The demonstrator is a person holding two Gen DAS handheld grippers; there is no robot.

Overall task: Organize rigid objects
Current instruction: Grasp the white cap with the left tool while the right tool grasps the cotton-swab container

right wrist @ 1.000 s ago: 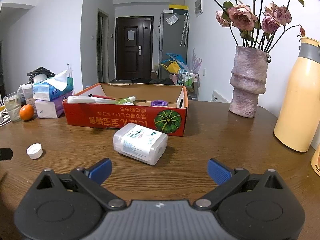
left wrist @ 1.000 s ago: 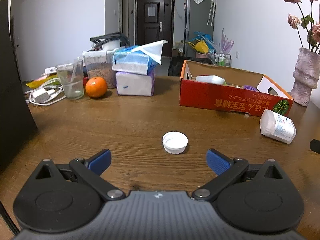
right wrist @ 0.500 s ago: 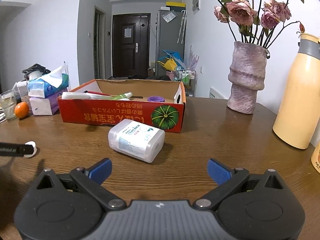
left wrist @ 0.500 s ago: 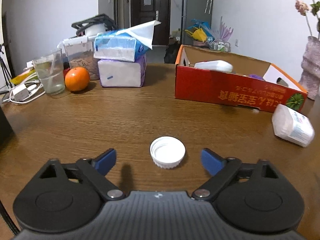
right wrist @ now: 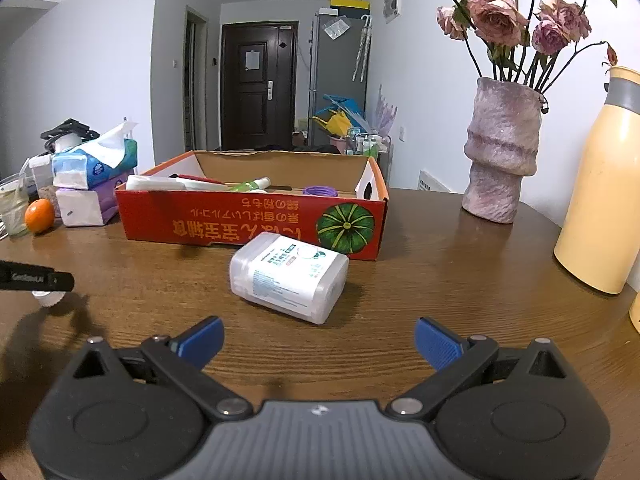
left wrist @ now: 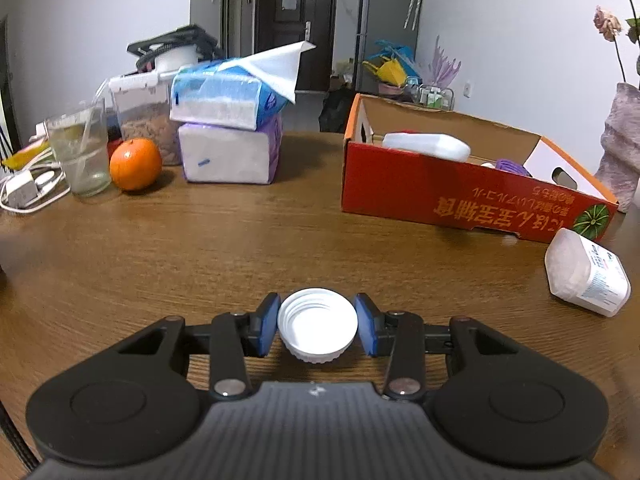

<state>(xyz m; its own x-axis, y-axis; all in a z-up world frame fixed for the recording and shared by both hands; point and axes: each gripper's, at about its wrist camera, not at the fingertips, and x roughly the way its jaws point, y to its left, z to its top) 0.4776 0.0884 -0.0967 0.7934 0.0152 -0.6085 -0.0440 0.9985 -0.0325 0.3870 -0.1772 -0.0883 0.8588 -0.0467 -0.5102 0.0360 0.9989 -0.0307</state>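
Note:
My left gripper is shut on a white screw cap that lies open side up on the wooden table. A white plastic bottle lies on its side in front of the red cardboard box; it also shows in the left wrist view at the right. The box holds a white bottle, a purple cap and other items. My right gripper is open and empty, a short way before the lying bottle. The left gripper's tip shows at the far left of the right wrist view.
At the back left stand stacked tissue packs, an orange, a glass of water, a food container and cables. At the right stand a pink vase with roses and a yellow flask.
My left gripper moved forward to the white cap and its fingers closed on it. The right gripper stayed open and drifted a little closer to the lying bottle.

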